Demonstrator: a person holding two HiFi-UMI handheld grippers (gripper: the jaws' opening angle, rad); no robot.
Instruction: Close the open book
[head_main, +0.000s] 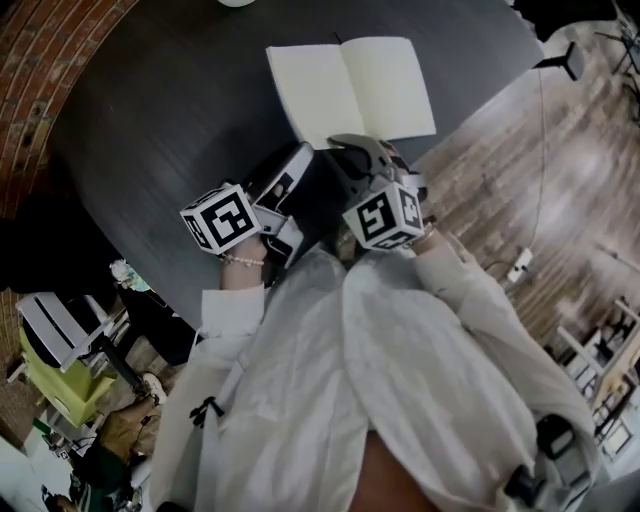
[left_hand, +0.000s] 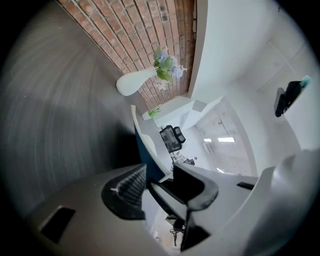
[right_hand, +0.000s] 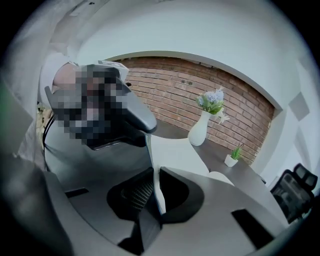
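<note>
An office: swivel chair (left_hand: 171, 138), brick wall (right_hand: 175, 82), dark meeting table (head_main: 170, 130).

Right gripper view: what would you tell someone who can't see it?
The right gripper pinches the edge of the open book on a dark table. Behind stand a white vase of flowers, a potted plant and a brick wall.

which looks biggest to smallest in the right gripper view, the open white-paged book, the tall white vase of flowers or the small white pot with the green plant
1. open white-paged book, though its nearness to the camera inflates it
2. tall white vase
3. small white pot
</note>
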